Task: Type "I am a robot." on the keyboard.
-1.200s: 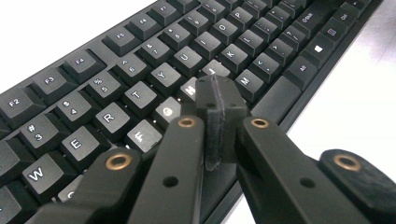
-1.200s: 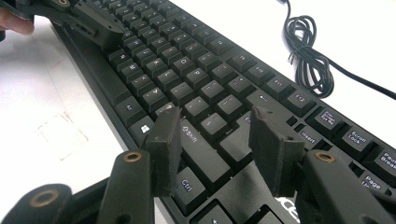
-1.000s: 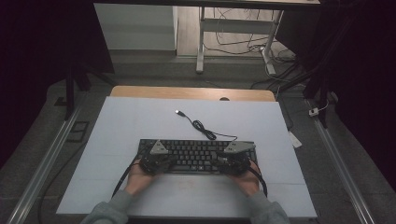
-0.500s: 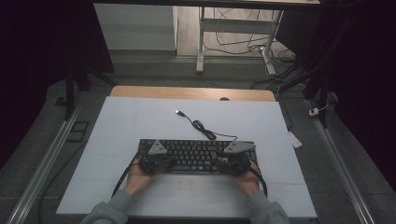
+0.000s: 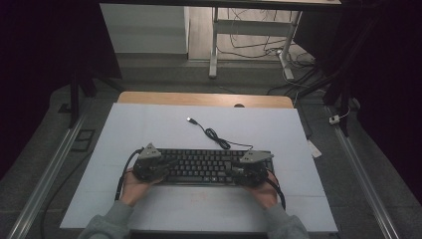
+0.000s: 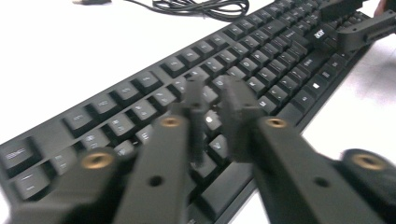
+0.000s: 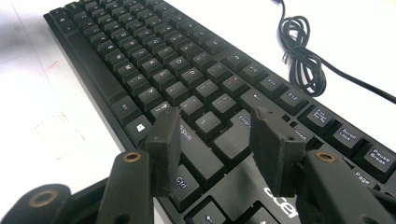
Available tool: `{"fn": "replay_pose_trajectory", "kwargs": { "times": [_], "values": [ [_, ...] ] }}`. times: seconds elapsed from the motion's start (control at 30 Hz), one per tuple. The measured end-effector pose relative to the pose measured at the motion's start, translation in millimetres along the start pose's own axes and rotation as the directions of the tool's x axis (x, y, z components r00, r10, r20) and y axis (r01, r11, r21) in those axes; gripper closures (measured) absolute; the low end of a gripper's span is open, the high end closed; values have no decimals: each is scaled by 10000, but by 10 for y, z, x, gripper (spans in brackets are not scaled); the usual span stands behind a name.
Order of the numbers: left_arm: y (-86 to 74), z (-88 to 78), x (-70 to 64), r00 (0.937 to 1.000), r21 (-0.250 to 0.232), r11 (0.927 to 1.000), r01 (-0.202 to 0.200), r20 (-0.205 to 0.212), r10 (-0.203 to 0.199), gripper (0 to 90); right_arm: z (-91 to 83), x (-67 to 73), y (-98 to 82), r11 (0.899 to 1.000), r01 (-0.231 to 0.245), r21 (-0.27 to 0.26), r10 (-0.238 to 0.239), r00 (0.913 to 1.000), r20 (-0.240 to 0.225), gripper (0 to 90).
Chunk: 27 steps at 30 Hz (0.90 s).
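keyboard: flat black plastic keyboard [image 5: 206, 167] lies along near edge of the white tabletop [image 5: 149, 124].
left gripper [image 6: 212, 114]: jaws just parted narrowly, nothing between, over the left keys.
right gripper [image 7: 217, 140]: jaws apart, empty, above right-end keys.
risk: a low tip could snag a keycap or shove the board; coiled black cable [image 5: 216, 137] may drag.
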State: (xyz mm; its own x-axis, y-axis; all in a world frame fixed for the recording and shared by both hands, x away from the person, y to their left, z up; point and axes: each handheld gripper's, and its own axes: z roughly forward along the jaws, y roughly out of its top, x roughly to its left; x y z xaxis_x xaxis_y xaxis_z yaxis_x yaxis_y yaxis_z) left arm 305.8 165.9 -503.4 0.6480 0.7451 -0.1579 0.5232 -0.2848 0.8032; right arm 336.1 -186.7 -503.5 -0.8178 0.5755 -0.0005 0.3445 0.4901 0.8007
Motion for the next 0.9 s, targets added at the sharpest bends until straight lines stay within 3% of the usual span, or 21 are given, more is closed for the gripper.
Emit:
{"fn": "replay_pose_trajectory", "kwargs": {
  "times": [0.13,0.27,0.6,0.9],
  "values": [
    [-20,-56,56,9994,24,9998,180,-297,-179,559,6,1,-1,10000,-10,-2,10,10000,19,534],
    [-46,-85,91,9984,108,9996,242,-514,-236,475,5,8,1,10000,38,34,-38,10000,35,534],
    [-61,-87,105,9975,249,9995,179,-686,-161,418,-2,3,12,9999,18,-138,-18,10000,-19,534],
    [-68,-61,101,9972,369,9992,137,-738,-109,403,52,35,130,9989,4,-463,-13,9998,-197,530]
  ]
}}
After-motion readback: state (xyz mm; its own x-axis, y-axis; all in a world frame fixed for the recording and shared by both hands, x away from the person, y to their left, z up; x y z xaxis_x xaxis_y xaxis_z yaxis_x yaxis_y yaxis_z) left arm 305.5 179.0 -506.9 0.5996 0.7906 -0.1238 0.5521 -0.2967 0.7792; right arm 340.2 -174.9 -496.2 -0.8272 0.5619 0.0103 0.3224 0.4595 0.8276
